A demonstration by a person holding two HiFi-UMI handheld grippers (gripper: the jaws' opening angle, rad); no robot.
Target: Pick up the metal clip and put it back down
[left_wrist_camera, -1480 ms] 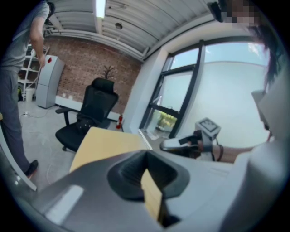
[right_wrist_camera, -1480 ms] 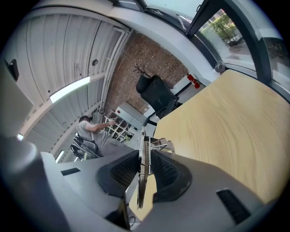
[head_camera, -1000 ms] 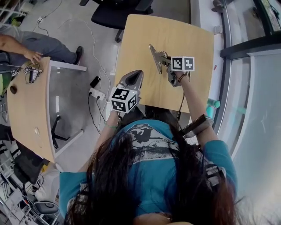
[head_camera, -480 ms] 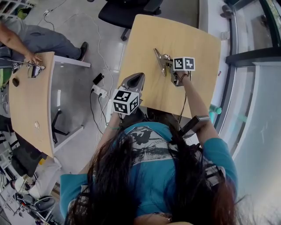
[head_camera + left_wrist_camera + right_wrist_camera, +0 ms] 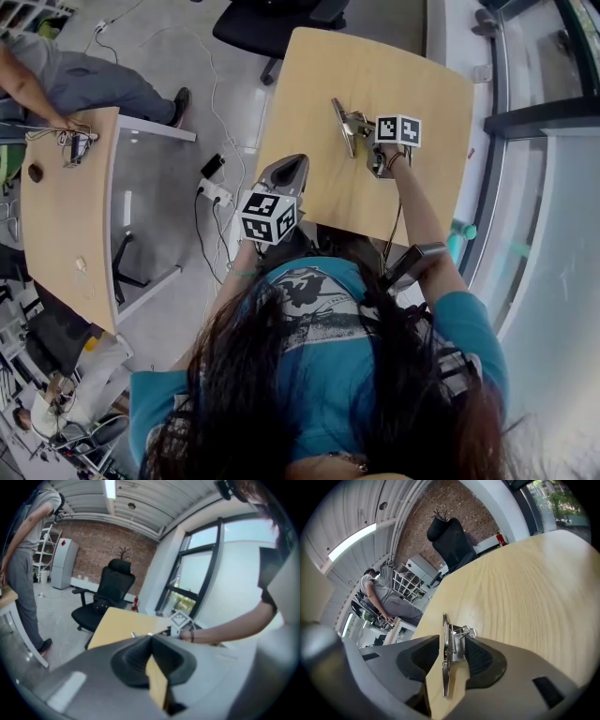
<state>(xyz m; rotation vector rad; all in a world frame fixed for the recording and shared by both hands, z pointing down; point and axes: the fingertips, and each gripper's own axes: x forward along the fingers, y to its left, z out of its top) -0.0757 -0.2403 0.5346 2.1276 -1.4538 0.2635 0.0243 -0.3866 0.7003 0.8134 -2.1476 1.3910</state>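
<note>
The metal clip [image 5: 342,127] lies on the light wooden table [image 5: 403,75], a shiny spring clip with a long flat blade. In the right gripper view the clip [image 5: 449,654] stands on edge between my right gripper's [image 5: 452,641] jaws, which have just been opening. A gap shows beside the clip on its left and the pads no longer press it. In the head view my right gripper [image 5: 358,125] sits right behind the clip. My left gripper [image 5: 292,164] hovers over the table's near left edge, its jaws [image 5: 151,644] together with nothing in them.
A black office chair [image 5: 272,23] stands beyond the table's far edge. A second wooden desk [image 5: 66,216] is at the left with a person [image 5: 56,84] beside it. A power strip and cables [image 5: 211,192] lie on the floor between the desks. Glass wall at the right.
My right gripper has come down a little with the clip onto the table, and its jaws have spread apart. The left gripper has stayed where it was.
</note>
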